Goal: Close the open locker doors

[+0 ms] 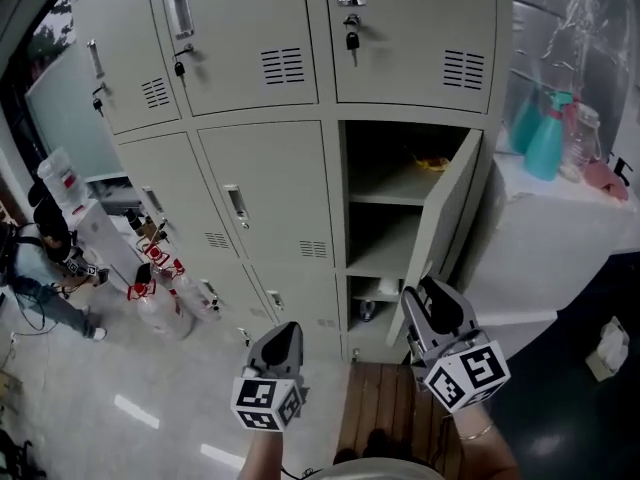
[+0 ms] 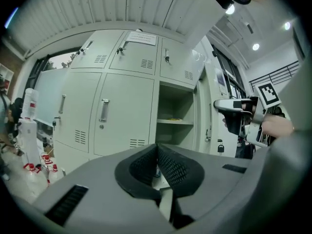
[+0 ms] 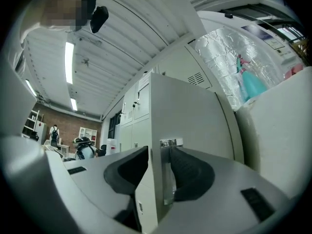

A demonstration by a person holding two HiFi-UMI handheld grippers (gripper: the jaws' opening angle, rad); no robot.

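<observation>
Left gripper (image 1: 288,328): jaws pressed together, empty | right gripper (image 1: 425,290): pinching the free edge of the open door (image 1: 445,218) at my 1 o'clock | door: swung out from the lockers (image 1: 270,198), hinged at 3 o'clock.

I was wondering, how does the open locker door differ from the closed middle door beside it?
The open door swings outward, baring shelves; the closed middle door lies flush. The open door's edge sits between the right gripper's jaws; the closed middle door is untouched. Both are pale grey.
</observation>
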